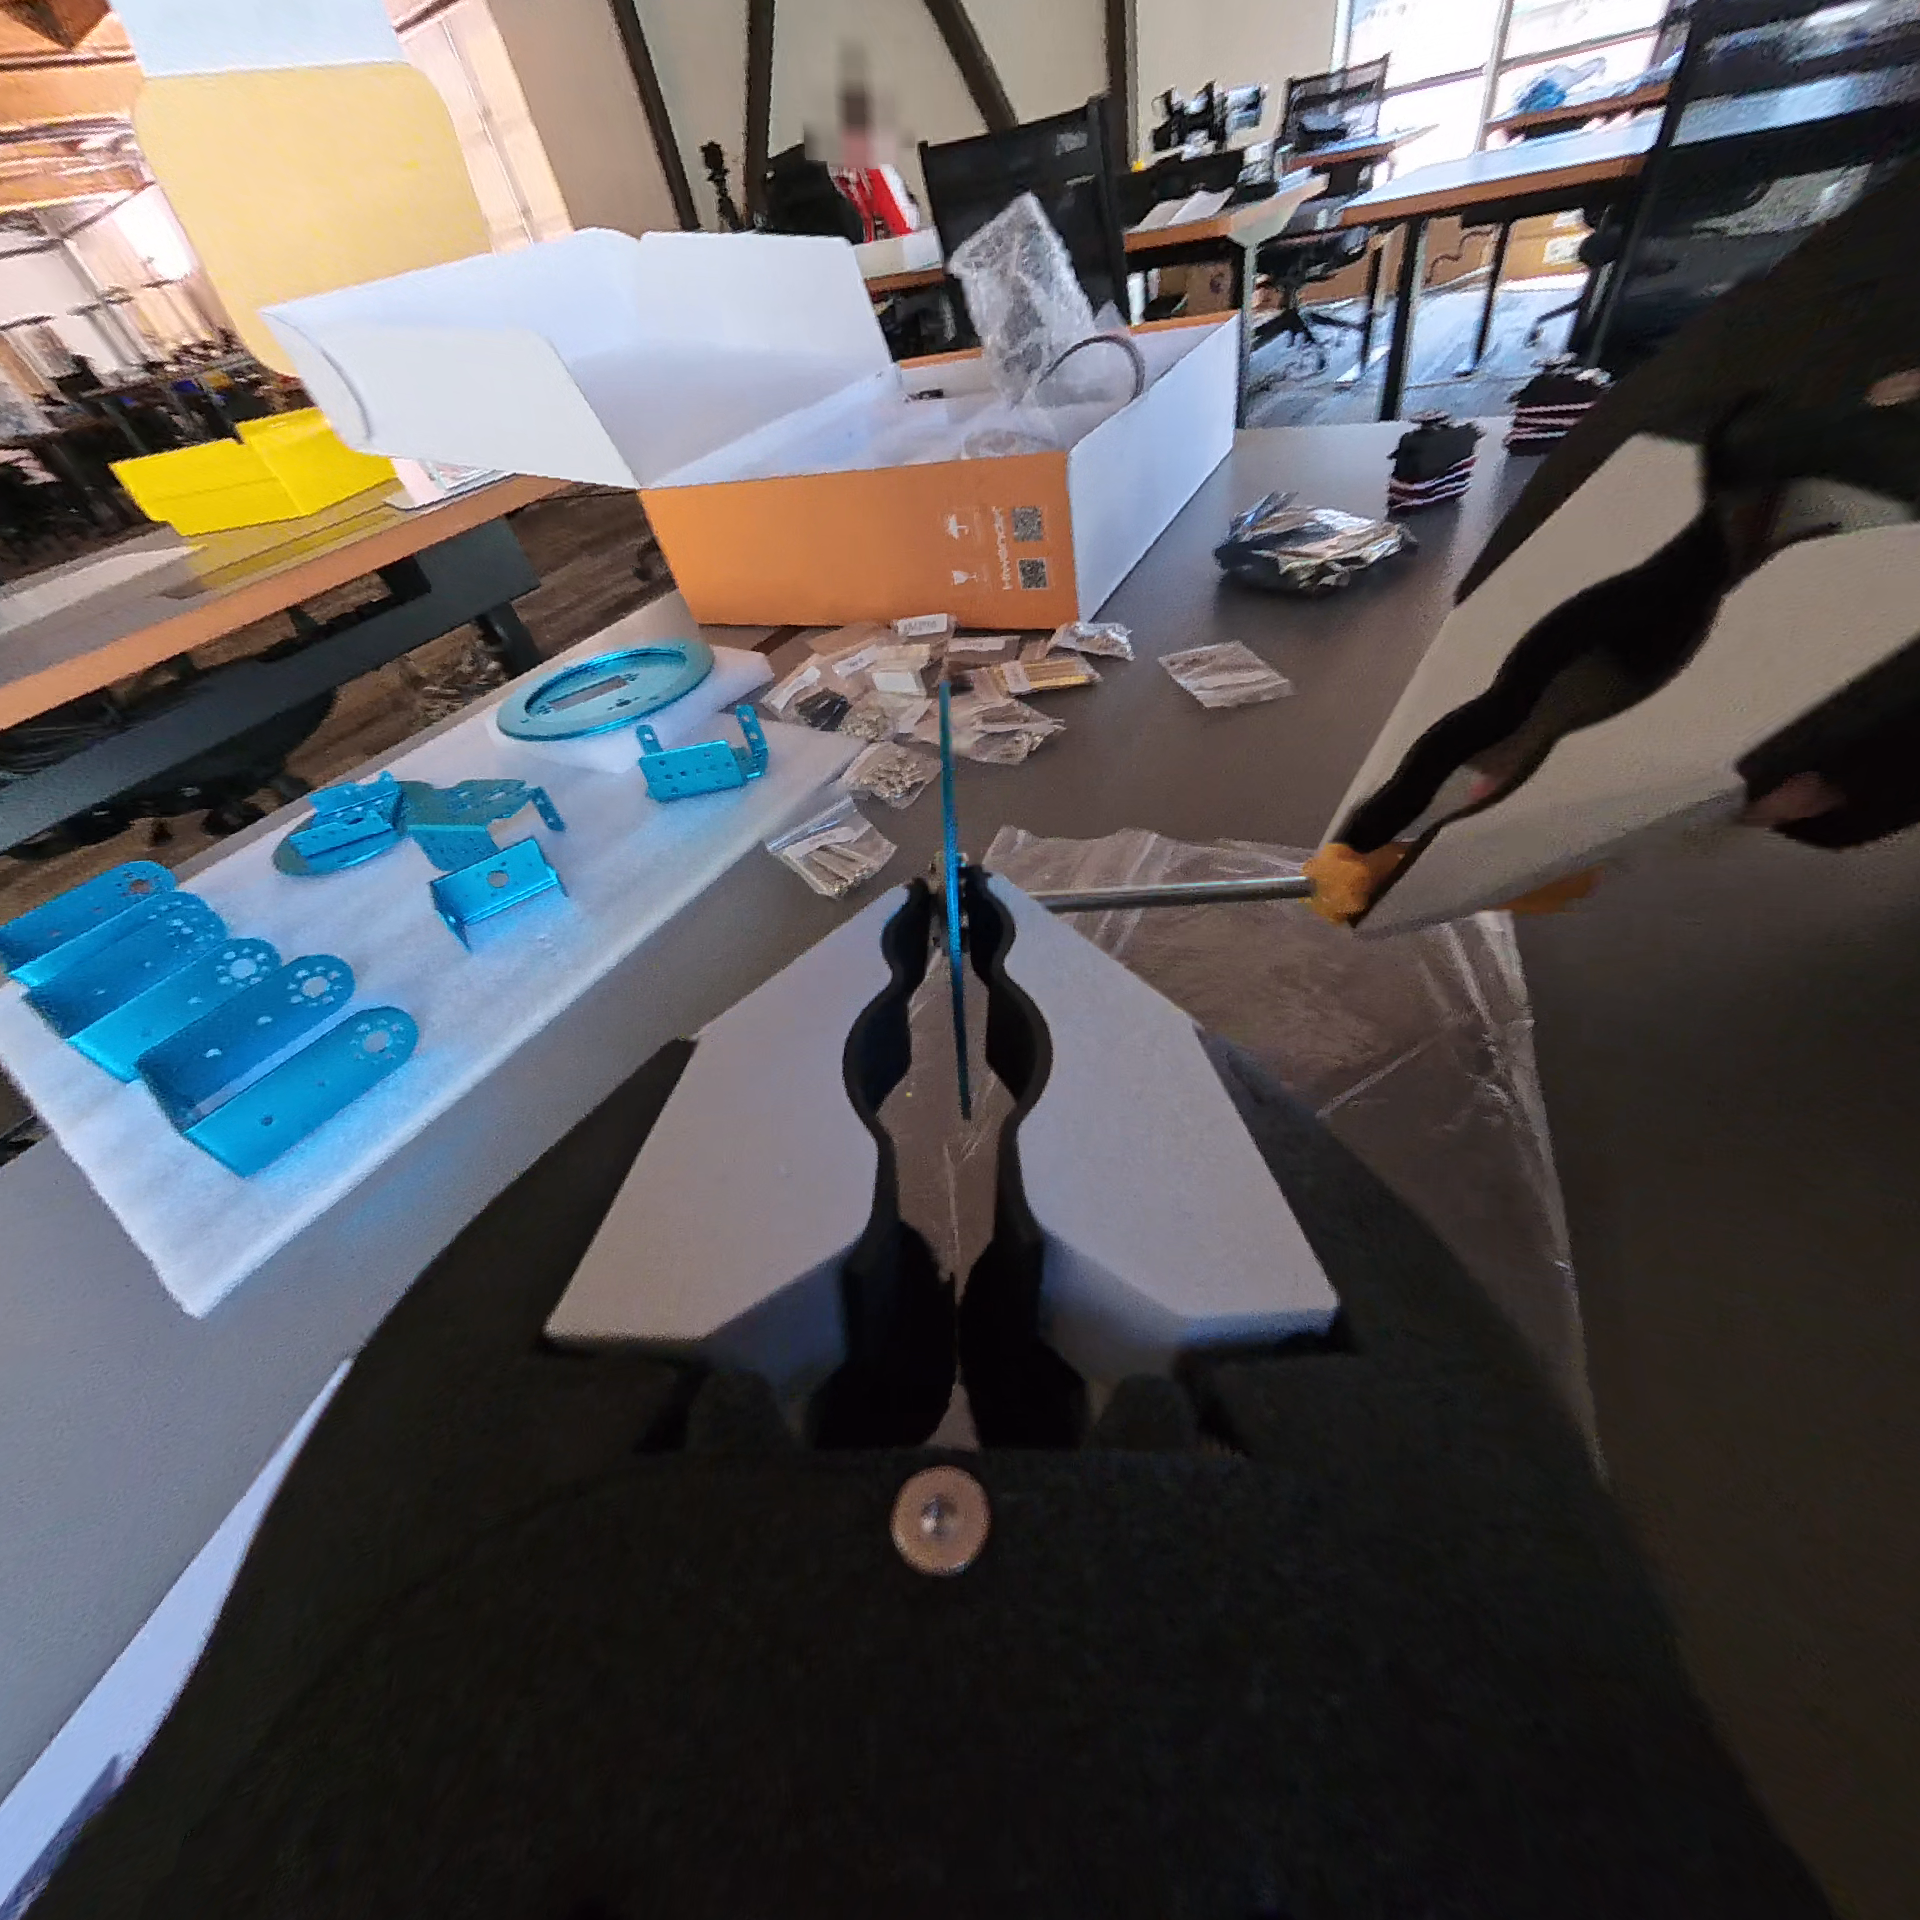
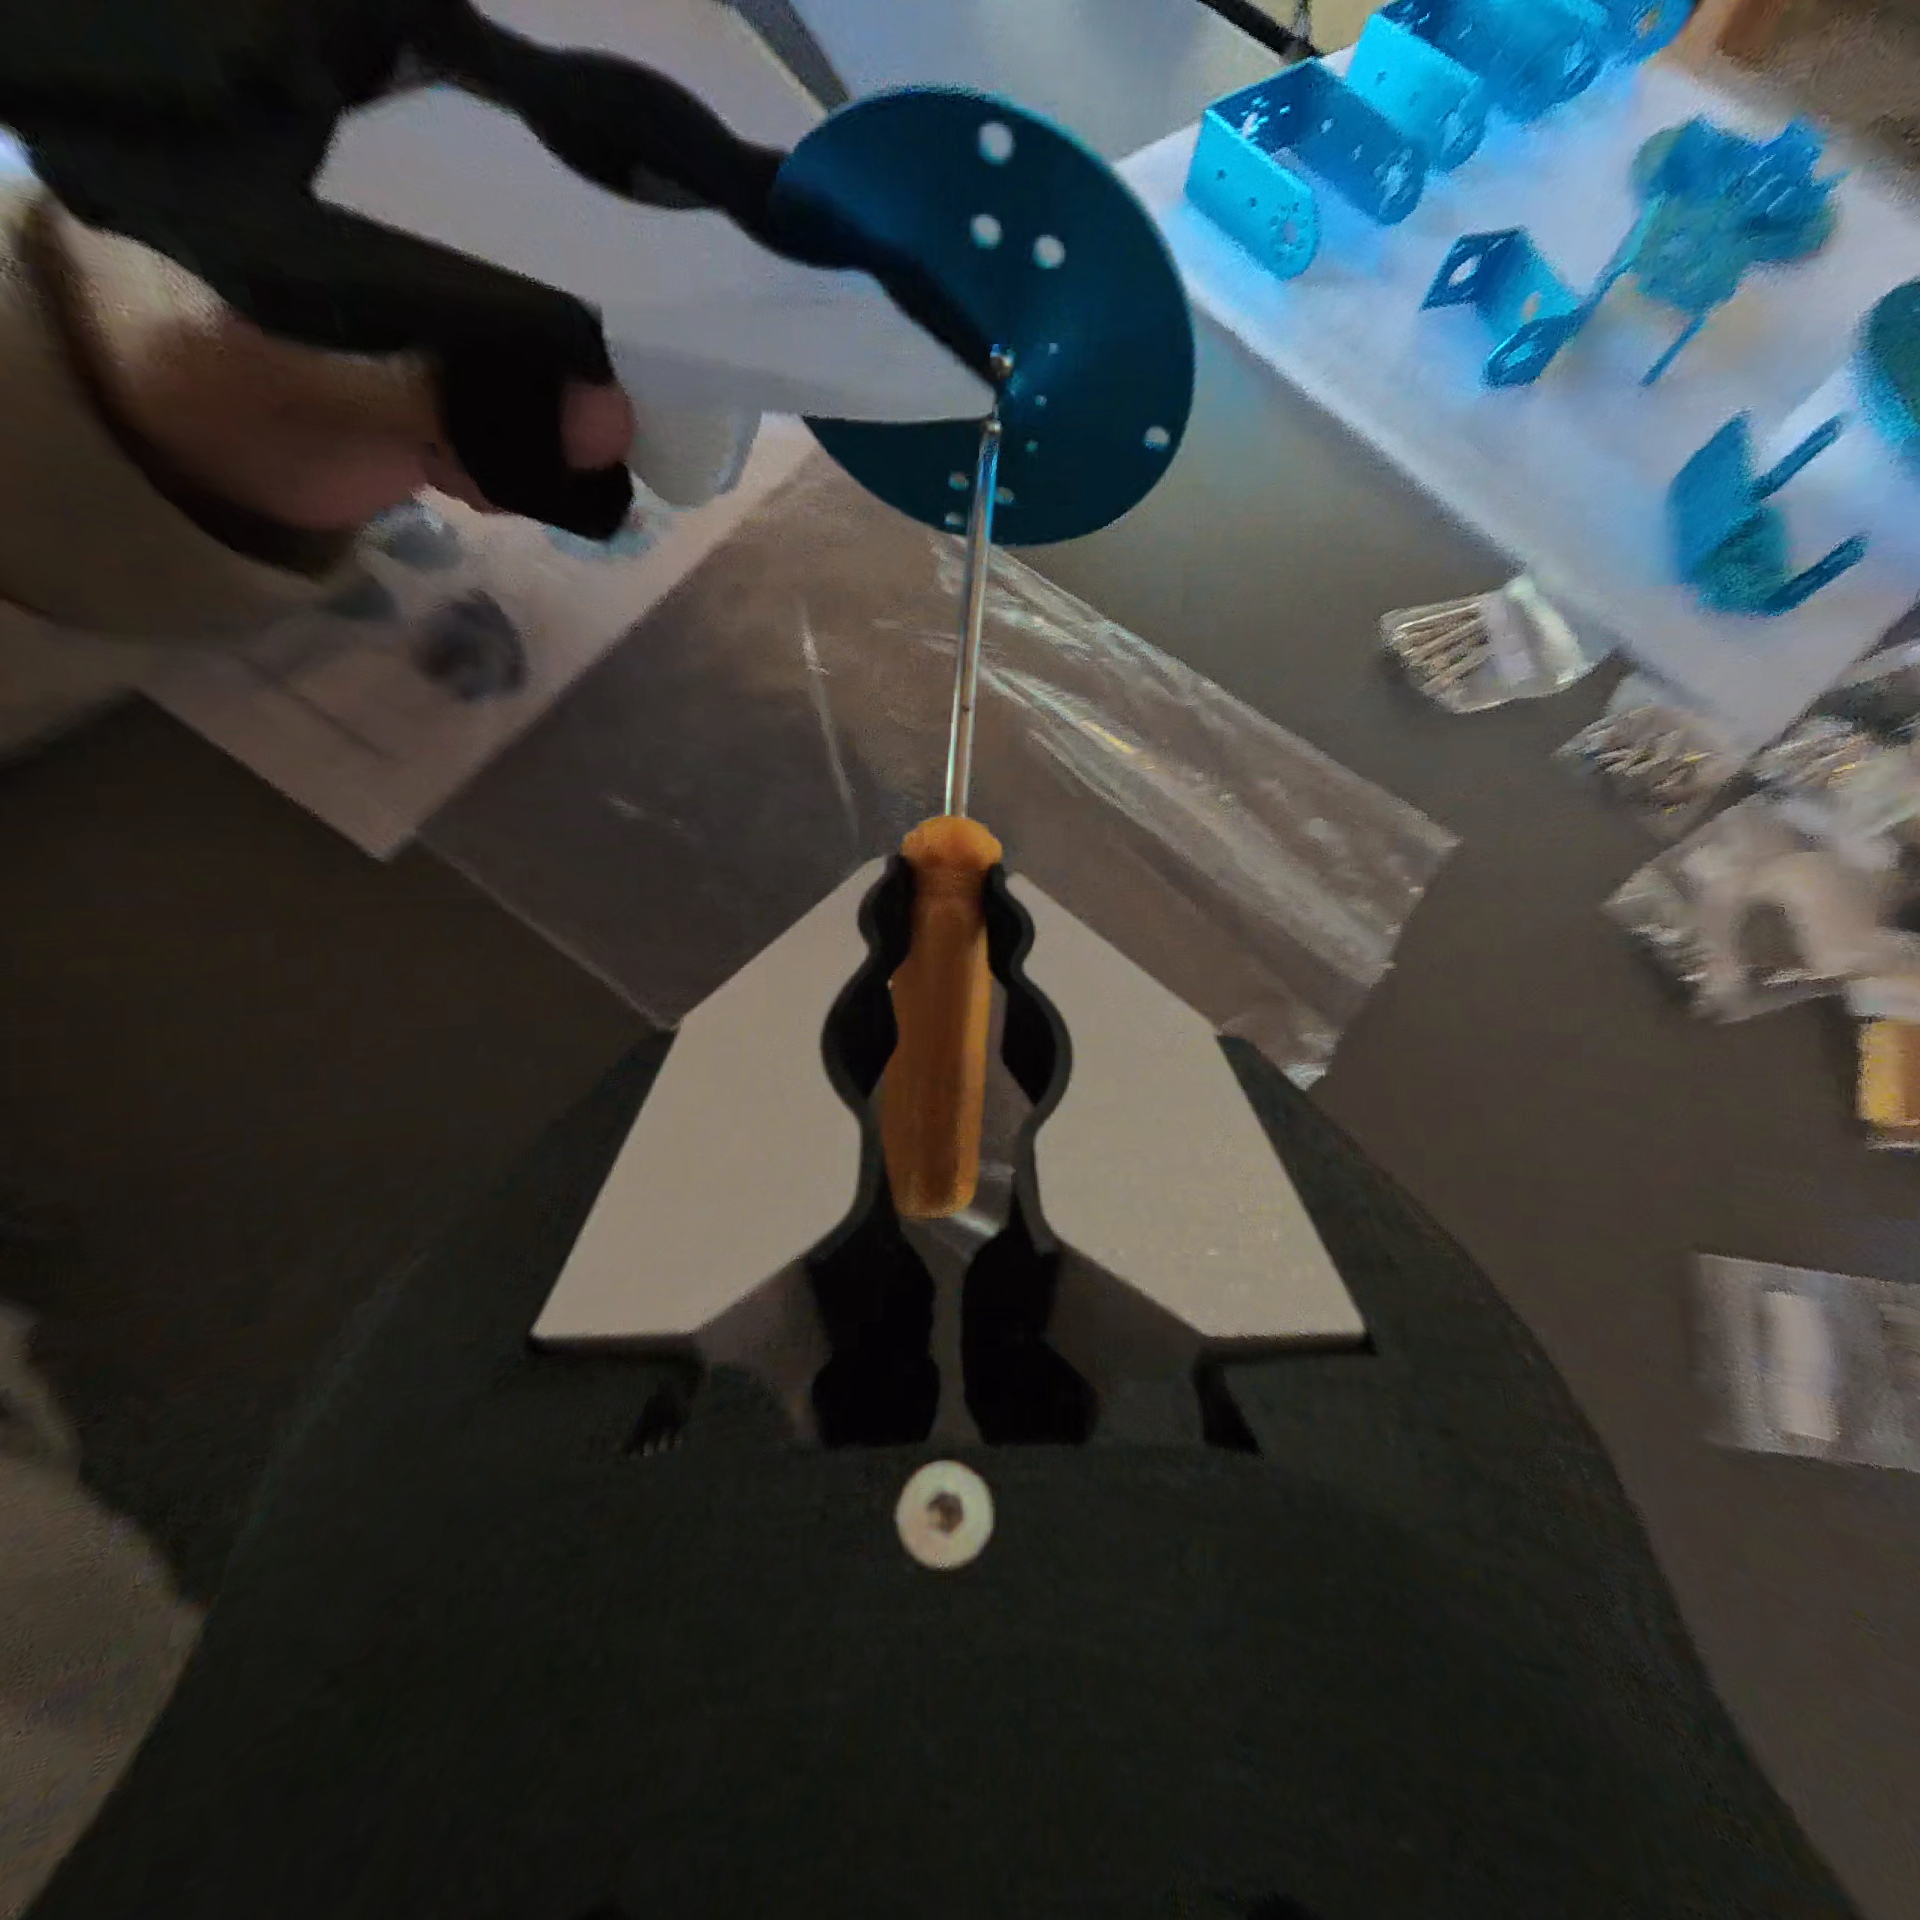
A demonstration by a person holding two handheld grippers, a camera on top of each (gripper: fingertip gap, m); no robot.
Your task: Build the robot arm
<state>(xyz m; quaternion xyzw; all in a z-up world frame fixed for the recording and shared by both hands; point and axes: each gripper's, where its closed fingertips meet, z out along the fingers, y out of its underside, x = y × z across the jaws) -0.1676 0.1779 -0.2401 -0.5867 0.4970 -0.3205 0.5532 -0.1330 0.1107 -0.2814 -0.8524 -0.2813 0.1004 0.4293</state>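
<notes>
My left gripper (image 1: pixel 943 896) is shut on a round blue metal disc (image 1: pixel 951 831), seen edge-on and held upright above the table. In the right wrist view the disc (image 2: pixel 1070 312) shows its face with several holes. My right gripper (image 2: pixel 943 883) is shut on the orange handle of a screwdriver (image 2: pixel 940 1018). Its steel shaft (image 2: pixel 975 623) reaches to the disc, and the tip touches a small screw by the left gripper's fingertips. In the left wrist view the right gripper (image 1: pixel 1351 883) comes in from the right with the shaft (image 1: pixel 1174 894) level.
A white foam sheet (image 1: pixel 582 966) at the left holds several blue metal brackets (image 1: pixel 208 997) and a blue ring (image 1: pixel 605 690). Small bags of screws (image 1: pixel 914 707) lie ahead. An open orange and white box (image 1: pixel 862 540) stands behind. A clear plastic bag (image 1: pixel 1299 997) lies under the grippers. Across from one pair of fingers to the other is roughly 9 cm.
</notes>
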